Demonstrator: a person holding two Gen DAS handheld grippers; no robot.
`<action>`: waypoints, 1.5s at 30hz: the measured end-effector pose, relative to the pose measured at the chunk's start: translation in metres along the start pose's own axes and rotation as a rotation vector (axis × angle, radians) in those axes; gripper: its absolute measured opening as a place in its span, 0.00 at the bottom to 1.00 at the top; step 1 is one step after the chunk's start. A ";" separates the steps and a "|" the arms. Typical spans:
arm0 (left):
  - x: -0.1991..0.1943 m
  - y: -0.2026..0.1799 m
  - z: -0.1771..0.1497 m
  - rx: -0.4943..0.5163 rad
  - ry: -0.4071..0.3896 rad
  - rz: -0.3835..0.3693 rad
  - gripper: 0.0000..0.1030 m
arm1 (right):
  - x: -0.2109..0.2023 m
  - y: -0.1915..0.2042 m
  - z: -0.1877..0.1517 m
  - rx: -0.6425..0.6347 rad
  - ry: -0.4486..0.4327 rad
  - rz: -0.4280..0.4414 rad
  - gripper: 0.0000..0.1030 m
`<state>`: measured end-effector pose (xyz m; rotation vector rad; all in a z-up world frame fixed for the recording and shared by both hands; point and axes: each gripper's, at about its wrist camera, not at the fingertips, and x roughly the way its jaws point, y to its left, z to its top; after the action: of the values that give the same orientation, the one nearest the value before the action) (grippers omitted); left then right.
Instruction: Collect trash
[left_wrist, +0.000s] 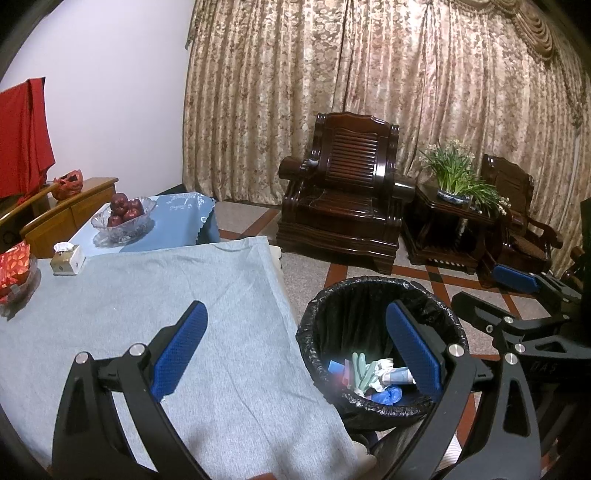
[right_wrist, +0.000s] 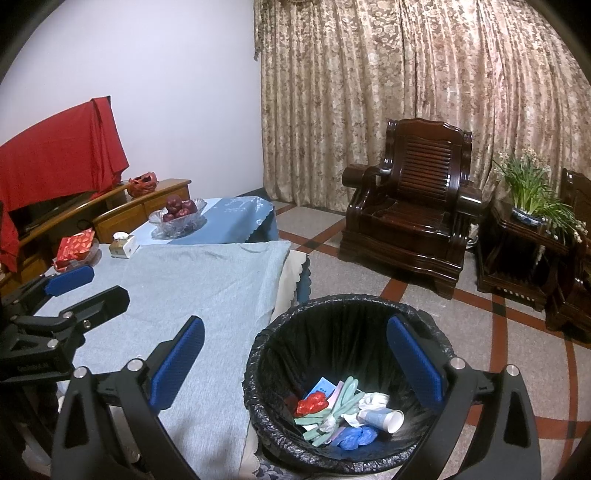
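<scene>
Both grippers, left gripper (left_wrist: 295, 347) and right gripper (right_wrist: 295, 354), spread wide, holding nothing, straddling table edge (left_wrist: 207, 332) on left and black-lined bin (right_wrist: 343, 325) on right; trash (right_wrist: 343, 413) at bin bottom: gloves, paper cup (right_wrist: 384, 419), red wrapper

Both wrist views look forward and down from above the table (left_wrist: 207, 280) edge, close to the bin (right_wrist: 347, 314); the right sits perhaps nearer. Both share table, bin, armchair (left_wrist: 343, 192).
</scene>
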<state>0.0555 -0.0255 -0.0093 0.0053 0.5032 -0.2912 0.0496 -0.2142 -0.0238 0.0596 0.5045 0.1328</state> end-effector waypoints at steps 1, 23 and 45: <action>0.000 0.000 0.000 0.000 -0.001 0.000 0.92 | 0.000 -0.001 0.001 0.000 0.000 0.000 0.94; 0.000 0.001 0.001 0.000 0.001 -0.003 0.92 | 0.001 0.002 0.000 -0.002 0.000 -0.001 0.94; 0.000 0.003 0.001 -0.001 0.000 0.001 0.92 | -0.002 -0.005 -0.002 -0.003 0.005 -0.007 0.94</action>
<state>0.0570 -0.0230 -0.0086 0.0047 0.5032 -0.2901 0.0478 -0.2191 -0.0251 0.0548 0.5099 0.1272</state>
